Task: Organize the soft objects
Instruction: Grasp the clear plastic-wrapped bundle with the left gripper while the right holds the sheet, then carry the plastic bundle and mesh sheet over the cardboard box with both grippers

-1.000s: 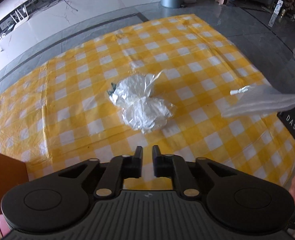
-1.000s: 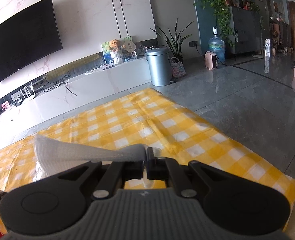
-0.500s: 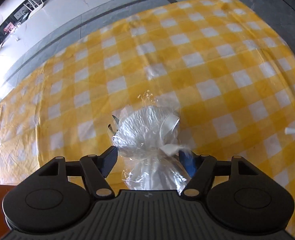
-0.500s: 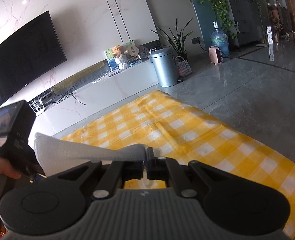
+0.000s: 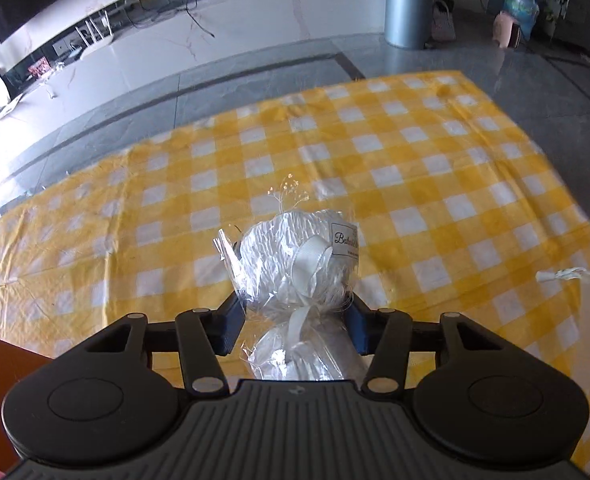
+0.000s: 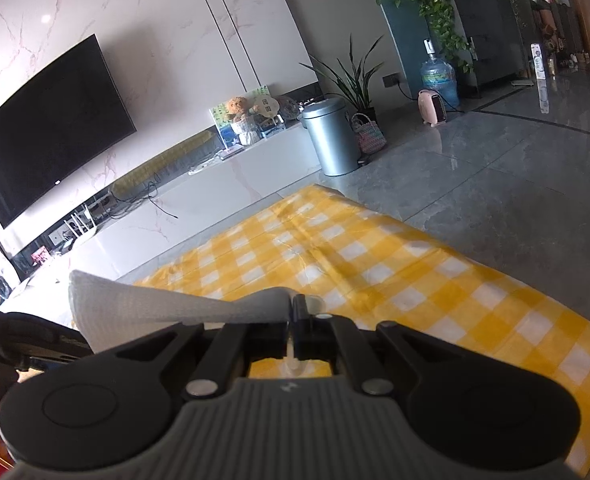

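Now the left gripper (image 5: pixel 293 326) is closing, its fingers (image 5: pixel 227 330) on both sides of the wrapped bundle (image 5: pixel 295 264), which earlier lay far ahead. The right gripper (image 6: pixel 293 322) stays shut on a white cloth (image 6: pixel 155 306). Lifting can come next.

Both wrist cameras look forward over their claws, sharing the checkered cloth (image 5: pixel 435 168).

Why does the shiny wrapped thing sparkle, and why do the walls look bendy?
Left wrist view: daylight glints off the cellophane-wrapped bundle, and the checkered cloth is smeared by motion at its right edge. Right wrist view: the fisheye lens curves the television and the wall panels.
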Available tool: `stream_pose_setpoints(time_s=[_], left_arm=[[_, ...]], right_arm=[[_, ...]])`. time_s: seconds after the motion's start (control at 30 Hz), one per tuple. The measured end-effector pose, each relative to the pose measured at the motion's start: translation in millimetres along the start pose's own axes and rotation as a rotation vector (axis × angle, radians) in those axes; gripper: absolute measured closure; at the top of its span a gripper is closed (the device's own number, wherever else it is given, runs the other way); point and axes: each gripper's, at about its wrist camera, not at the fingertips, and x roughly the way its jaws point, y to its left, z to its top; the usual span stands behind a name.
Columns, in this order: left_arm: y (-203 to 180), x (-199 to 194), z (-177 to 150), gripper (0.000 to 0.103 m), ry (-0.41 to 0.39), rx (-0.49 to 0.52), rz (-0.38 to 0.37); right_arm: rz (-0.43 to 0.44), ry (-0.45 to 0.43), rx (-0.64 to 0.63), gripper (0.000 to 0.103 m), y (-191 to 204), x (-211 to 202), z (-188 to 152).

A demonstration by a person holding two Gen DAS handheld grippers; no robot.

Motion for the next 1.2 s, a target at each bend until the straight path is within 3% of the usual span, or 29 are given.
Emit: stream_pose_setpoints(time_s=[0.13, 0.33, 0.5, 0.7, 0.83, 1.0, 1.2], left_arm=[[34.8, -63.1, -8.4, 0.043, -0.054, -0.058, -0.064], [105.9, -162.4, -51.1, 0.043, -0.234, -0.129, -0.14], [181.5, -211.2, -93.6, 0.043, -0.355, -0.259, -0.077], [259.0, -233.6, -147.4, 0.043, -0.444, -0.376, 0.0], [295.9, -232.6, -179.6, 0.043, -0.448, -0.432, 0.061], [326.8, -213.6, -206.0, 0.043, -0.39, -0.488, 0.013], [324.5, -183.0, -228.8, 0.043, -0.28, -0.401, -0.021]], right_arm=[[0.104, -0.02, 0.003, 0.103, 10.6, -14.5, 3.5], [0.227, -0.083, -0.094, 0.103, 61.7, -51.3, 11.7], [0.303, -0.133, -0.243, 0.103, 118.6, -84.7, 12.7], [0.482, -0.172, -0.444, 0.103, 196.9, -133.3, -2.9], [0.545, -0.165, -0.534, 0.103, 258.0, -154.6, -22.8], [0.581, -0.102, -0.72, 0.103, 336.0, -153.9, -70.5], [0.571, 0.006, -0.925, 0.103, 405.7, -125.9, -138.5]])
